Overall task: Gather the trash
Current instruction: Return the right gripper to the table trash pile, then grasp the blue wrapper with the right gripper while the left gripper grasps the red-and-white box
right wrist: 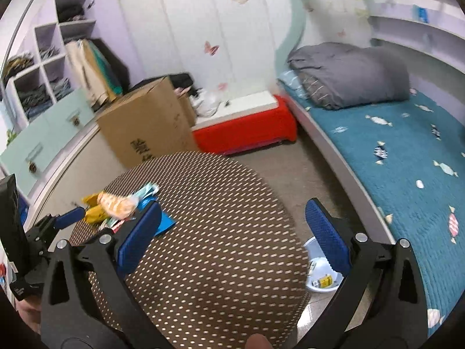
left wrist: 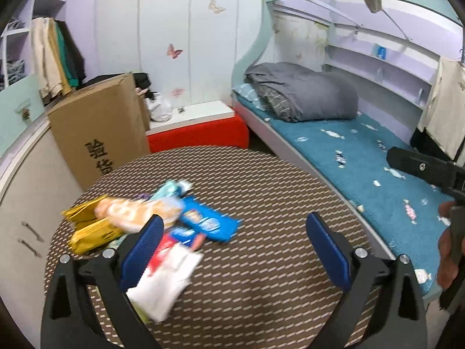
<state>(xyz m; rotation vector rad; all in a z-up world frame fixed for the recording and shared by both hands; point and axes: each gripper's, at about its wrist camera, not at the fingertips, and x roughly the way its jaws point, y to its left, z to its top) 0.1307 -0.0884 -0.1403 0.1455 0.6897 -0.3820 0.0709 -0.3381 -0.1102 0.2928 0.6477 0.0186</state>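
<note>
Several wrappers lie bunched on the left of a round table (left wrist: pixel 261 299) with a brown dotted cover. Among them are a yellow packet (left wrist: pixel 87 232), an orange snack bag (left wrist: pixel 130 212), a blue wrapper (left wrist: pixel 209 222), a teal one (left wrist: pixel 171 189) and a white-and-red wrapper (left wrist: pixel 168 279). My left gripper (left wrist: pixel 237 250) hovers open over the table, its left finger just above the white-and-red wrapper and holding nothing. My right gripper (right wrist: pixel 232 235) is open and empty over the table's right half, with the pile (right wrist: pixel 116 206) to its left. A white bin (right wrist: pixel 319 282) stands on the floor.
A cardboard box (left wrist: pixel 98 128) and a red bench (left wrist: pixel 197 135) stand behind the table. The bed with a teal cover (left wrist: pixel 363 163) runs along the right, cabinets (left wrist: pixel 26 180) along the left. A hand holds the right tool's black body (left wrist: pixel 421 168) at the right edge.
</note>
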